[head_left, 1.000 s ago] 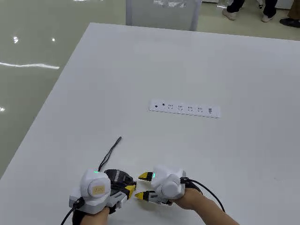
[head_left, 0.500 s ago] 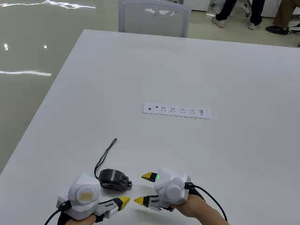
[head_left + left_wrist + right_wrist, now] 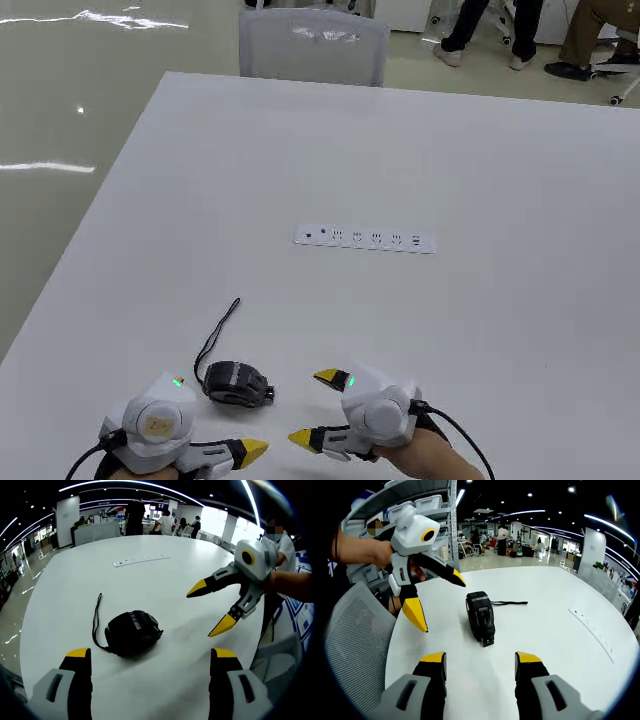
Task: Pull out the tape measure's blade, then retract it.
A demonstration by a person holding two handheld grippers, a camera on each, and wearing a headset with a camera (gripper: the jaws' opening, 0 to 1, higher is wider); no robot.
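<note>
— Where is the tape measure lying right now?

— It is resting on its side on the white table, near the edge closest to the person. Its black strap is trailing away across the tabletop towards the power strip, which is sitting well apart, further up the table.

— Is either claw holding it?

— No, neither is touching it. The left gripper is hovering just behind the tape measure with its jaws gaping wide. In the left gripper view, the black case is sitting ahead of the gap, a little towards the left jaw.

— And the other one?

— The right gripper is pointing in from the right, also spread wide and carrying nothing. In the head view its yellow tips are hanging just beside the tape measure, with a strip of bare table showing between them and the case. In the right gripper view the case is lying straight ahead, lined up with the gap between the jaws, and its blade end is facing that gripper.

— So how are the two claws standing to each other?

— They are angling towards each other, with the tape measure lying near both.
</note>
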